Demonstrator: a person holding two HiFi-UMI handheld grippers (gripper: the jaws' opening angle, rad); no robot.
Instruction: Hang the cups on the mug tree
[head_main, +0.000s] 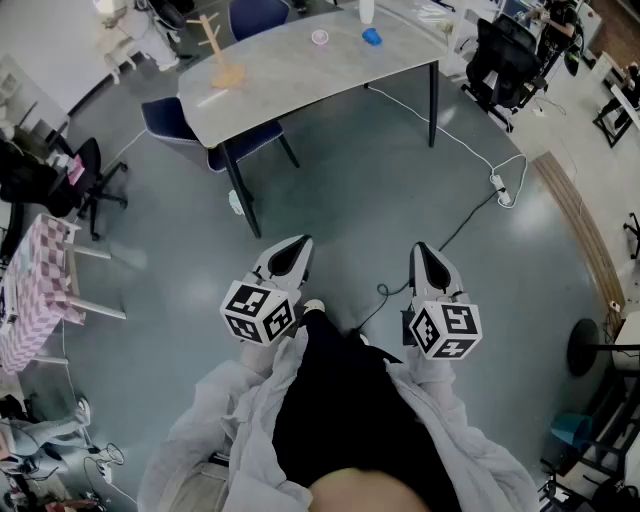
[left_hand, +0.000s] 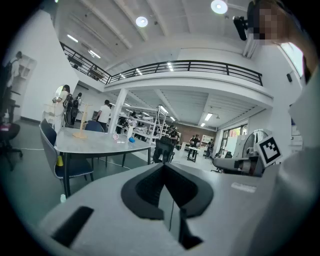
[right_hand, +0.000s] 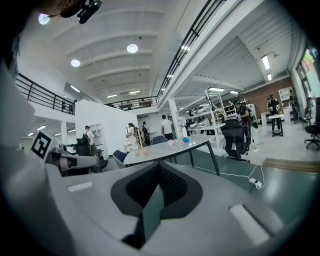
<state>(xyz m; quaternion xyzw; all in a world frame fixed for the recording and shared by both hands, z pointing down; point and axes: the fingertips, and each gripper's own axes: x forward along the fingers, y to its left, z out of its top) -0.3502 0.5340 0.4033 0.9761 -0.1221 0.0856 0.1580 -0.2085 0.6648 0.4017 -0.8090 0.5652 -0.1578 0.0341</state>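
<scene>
Well, our left gripper and right gripper both have jaws pressed together on nothing. That floor cable ahead could snag our feet walking over, we reckon. Pink cup, blue cup and mug tree sit far off on the table.

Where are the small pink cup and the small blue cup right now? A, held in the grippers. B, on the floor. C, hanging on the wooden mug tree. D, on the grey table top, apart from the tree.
D: the small pink cup and the small blue cup stand on the grey table top, clear of the wooden mug tree.
</scene>
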